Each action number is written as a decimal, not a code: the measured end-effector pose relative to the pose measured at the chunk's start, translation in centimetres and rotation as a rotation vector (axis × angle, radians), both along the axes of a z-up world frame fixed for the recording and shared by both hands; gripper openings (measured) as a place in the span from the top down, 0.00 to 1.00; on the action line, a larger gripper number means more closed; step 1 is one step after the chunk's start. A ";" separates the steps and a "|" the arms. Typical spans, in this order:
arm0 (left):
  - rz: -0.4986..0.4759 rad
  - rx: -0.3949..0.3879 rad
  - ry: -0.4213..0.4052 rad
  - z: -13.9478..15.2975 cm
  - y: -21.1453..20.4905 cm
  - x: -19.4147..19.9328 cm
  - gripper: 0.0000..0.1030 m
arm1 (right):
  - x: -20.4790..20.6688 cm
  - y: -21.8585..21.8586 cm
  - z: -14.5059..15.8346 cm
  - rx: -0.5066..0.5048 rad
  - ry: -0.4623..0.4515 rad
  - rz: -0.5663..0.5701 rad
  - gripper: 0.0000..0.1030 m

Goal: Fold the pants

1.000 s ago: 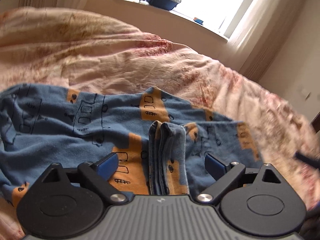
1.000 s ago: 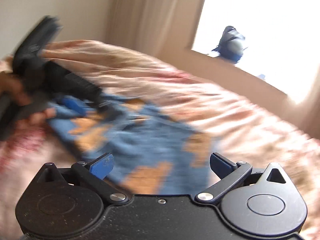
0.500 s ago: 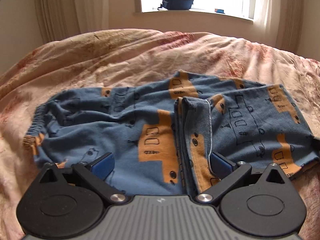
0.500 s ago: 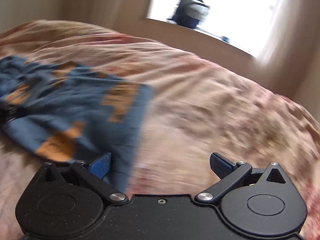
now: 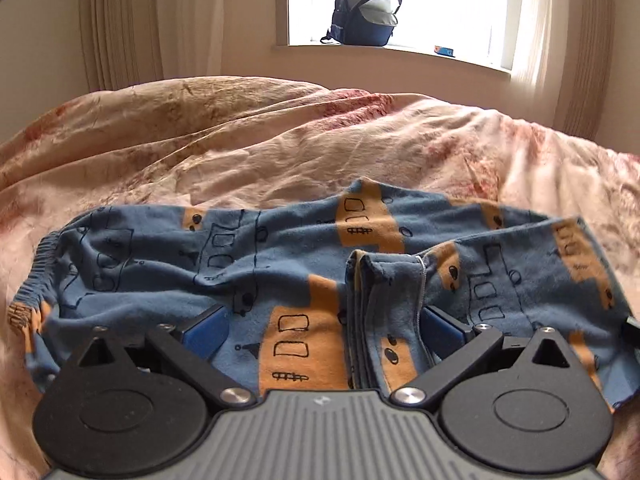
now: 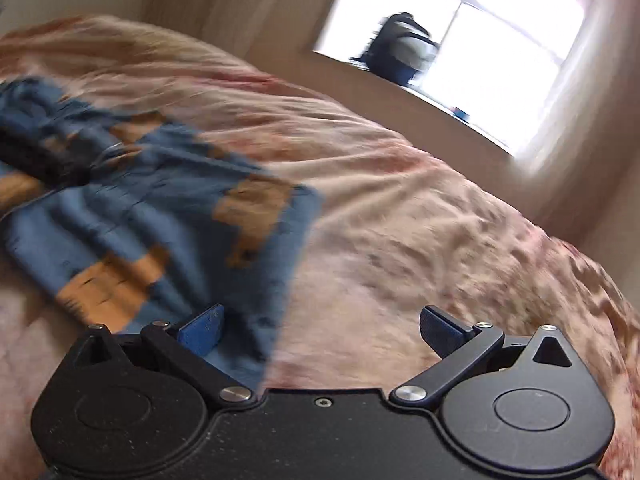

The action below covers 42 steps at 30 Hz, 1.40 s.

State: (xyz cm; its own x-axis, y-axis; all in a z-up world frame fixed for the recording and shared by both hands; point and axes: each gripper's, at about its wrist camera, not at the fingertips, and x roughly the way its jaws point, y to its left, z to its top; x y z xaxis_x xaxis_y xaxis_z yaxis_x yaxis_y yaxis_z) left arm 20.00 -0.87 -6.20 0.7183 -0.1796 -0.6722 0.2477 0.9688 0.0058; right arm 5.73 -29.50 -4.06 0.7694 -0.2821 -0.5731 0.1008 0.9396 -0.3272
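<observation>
Blue pants with orange patches (image 5: 280, 272) lie spread on the bed, waistband at the left, with a folded ridge of cloth (image 5: 384, 304) standing up near the middle. My left gripper (image 5: 320, 328) is open, low over the near edge of the pants, its fingers on either side of the ridge. My right gripper (image 6: 320, 328) is open and empty over the pants' right end (image 6: 224, 216), its left finger above the cloth and its right finger above the bedcover. The right wrist view is blurred.
A rumpled pink and beige bedcover (image 5: 280, 140) covers the bed around the pants. A dark backpack (image 5: 366, 12) stands on the window sill behind. Curtains hang at both sides of the window.
The left gripper has drawn back a little and now faces the pants squarely. The right gripper has swung along the pants' right end and is still moving. Both stayed open.
</observation>
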 end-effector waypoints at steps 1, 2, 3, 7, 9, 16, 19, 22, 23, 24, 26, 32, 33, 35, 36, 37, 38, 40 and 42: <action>0.010 -0.009 -0.017 0.4 0.2 -0.2 0.00 | -0.2 -0.3 0.4 0.005 -0.039 -0.017 0.01; 0.014 -0.025 -0.056 0.8 0.3 -0.5 0.00 | -0.5 -0.2 0.8 0.002 -0.096 -0.022 0.01; 0.012 -0.046 -0.105 1.1 0.3 -0.8 0.00 | -0.6 0.2 1.0 -0.013 -0.139 -0.005 0.01; -0.095 -0.041 -0.158 0.7 -1.0 0.0 0.00 | 1.5 2.9 0.4 -0.114 -0.209 0.163 0.01; -0.090 0.047 -0.150 -0.4 -1.5 0.5 0.00 | 3.6 4.2 -0.6 -0.169 -0.205 0.209 0.01; -0.050 -0.070 -0.079 -1.4 0.9 1.9 0.00 | 6.6 1.3 -1.6 -0.253 -0.163 0.064 0.01; -0.059 -0.060 -0.108 -1.4 0.8 1.4 0.00 | 7.0 -1.2 -0.8 -0.193 -0.175 -0.061 0.01; -0.060 -0.101 -0.114 -0.9 1.0 1.4 0.00 | 6.0 -0.4 0.2 -0.151 -0.234 -0.009 0.01; -0.058 -0.115 -0.107 -0.8 1.1 1.5 0.00 | 5.8 0.3 0.2 -0.151 -0.244 0.032 0.01; -0.058 -0.133 -0.098 -0.7 1.2 1.6 0.00 | 5.7 0.9 0.0 -0.146 -0.232 0.069 0.01; -0.040 -0.151 -0.075 -0.4 1.6 1.9 0.00 | 6.1 1.7 -1.1 -0.150 -0.150 0.078 0.01; -0.012 -0.058 -0.040 0.1 1.9 1.4 0.00 | 2.3 2.4 0.9 -0.161 -0.151 0.040 0.01; -0.013 -0.073 -0.024 0.6 2.2 1.1 0.00 | 1.4 2.7 1.6 -0.162 -0.153 0.052 0.01; -0.052 -0.132 0.024 1.4 2.8 0.3 0.00 | -0.8 3.2 2.4 -0.134 -0.153 0.059 0.01; -0.062 -0.161 0.040 1.7 3.1 -0.4 0.00 | -2.0 3.4 2.4 -0.107 -0.146 0.067 0.01; -0.064 -0.180 0.054 1.8 3.3 -1.0 0.00 | -2.9 3.7 2.2 -0.086 -0.127 0.079 0.01; -0.062 -0.180 0.068 1.8 3.2 -1.6 0.00 | -3.3 3.9 1.9 -0.080 -0.100 0.091 0.01; -0.057 -0.103 0.109 1.3 2.3 -2.1 0.00 | -3.3 4.6 1.3 -0.119 -0.040 0.100 0.01; -0.070 0.062 0.116 0.7 1.1 -2.7 0.00 | -3.2 4.5 0.8 -0.170 -0.017 0.074 0.01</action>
